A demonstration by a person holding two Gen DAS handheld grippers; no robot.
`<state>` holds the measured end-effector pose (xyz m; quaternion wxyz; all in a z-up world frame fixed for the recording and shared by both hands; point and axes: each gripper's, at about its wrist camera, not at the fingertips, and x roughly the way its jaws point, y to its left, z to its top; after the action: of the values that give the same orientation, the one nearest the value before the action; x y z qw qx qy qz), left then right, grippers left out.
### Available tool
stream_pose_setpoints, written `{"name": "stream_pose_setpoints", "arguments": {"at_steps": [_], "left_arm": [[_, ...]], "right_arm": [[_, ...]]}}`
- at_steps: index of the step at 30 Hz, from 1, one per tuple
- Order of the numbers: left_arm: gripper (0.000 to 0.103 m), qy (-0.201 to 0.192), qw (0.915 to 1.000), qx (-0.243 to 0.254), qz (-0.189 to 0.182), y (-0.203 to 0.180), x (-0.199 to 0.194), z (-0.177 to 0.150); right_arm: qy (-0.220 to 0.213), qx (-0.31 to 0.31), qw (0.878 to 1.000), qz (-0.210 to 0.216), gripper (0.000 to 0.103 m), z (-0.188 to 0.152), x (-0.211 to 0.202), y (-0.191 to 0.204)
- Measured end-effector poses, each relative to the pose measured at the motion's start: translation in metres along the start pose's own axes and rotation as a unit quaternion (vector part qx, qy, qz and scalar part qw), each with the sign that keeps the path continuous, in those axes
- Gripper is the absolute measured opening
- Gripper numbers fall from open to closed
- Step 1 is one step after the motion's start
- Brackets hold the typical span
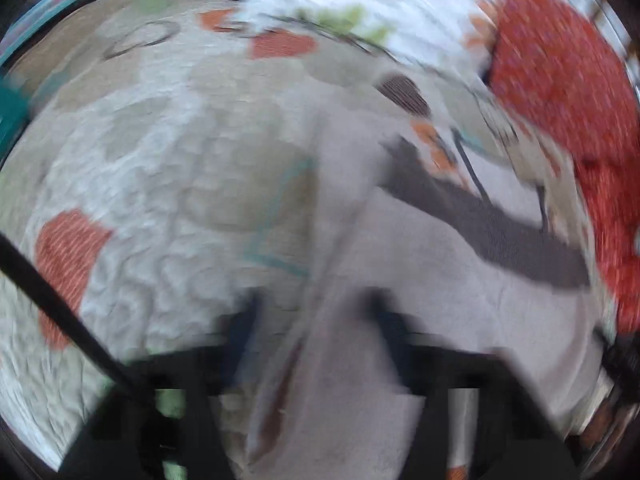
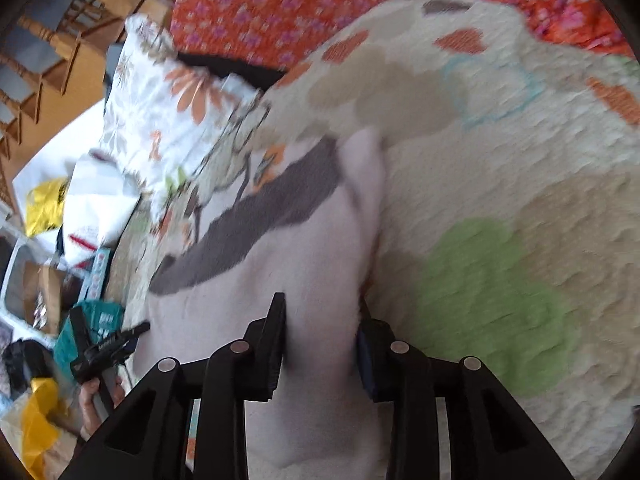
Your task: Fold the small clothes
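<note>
A small pale pink garment [image 2: 304, 264] with a dark grey band [image 2: 256, 216] lies on a quilted bedspread. My right gripper [image 2: 320, 320] has its fingers on either side of a bunched fold of it and holds that fold. In the blurred left wrist view the same pink garment [image 1: 400, 280] with its grey band [image 1: 480, 224] runs between the fingers of my left gripper [image 1: 316, 312], which grips its edge. The left gripper also shows in the right wrist view [image 2: 108, 348], at the garment's far edge.
The bedspread [image 2: 500, 200] has orange, green and beige patches. A floral pillow [image 2: 168, 112] and an orange-red patterned blanket [image 2: 280, 4] lie at the head of the bed. Wooden chairs [image 2: 48, 40] and floor clutter [image 2: 40, 300] stand to the left.
</note>
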<state>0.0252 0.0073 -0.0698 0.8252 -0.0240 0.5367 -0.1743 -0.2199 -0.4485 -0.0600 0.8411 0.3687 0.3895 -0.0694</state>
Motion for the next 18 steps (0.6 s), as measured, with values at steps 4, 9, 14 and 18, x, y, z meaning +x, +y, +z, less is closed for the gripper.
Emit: {"name": "stream_pose_setpoints", "arguments": {"at_steps": [4, 9, 14, 18], "left_arm": [[0.008, -0.019, 0.9997, 0.003, 0.015, 0.0, -0.008, 0.002], [0.0, -0.037, 0.9953, -0.055, 0.07, 0.038, -0.015, 0.007], [0.003, -0.038, 0.9938, -0.085, 0.06, 0.061, -0.023, 0.003], [0.036, -0.062, 0.9963, -0.044, 0.039, 0.037, -0.035, 0.007]], "right_arm": [[-0.041, -0.004, 0.998, -0.047, 0.035, 0.007, -0.013, -0.004], [-0.082, -0.004, 0.994, -0.069, 0.035, 0.014, -0.026, -0.006], [-0.086, -0.004, 0.994, -0.062, 0.035, 0.013, -0.03, -0.006], [-0.084, -0.004, 0.995, -0.053, 0.035, 0.009, -0.03, -0.002]]}}
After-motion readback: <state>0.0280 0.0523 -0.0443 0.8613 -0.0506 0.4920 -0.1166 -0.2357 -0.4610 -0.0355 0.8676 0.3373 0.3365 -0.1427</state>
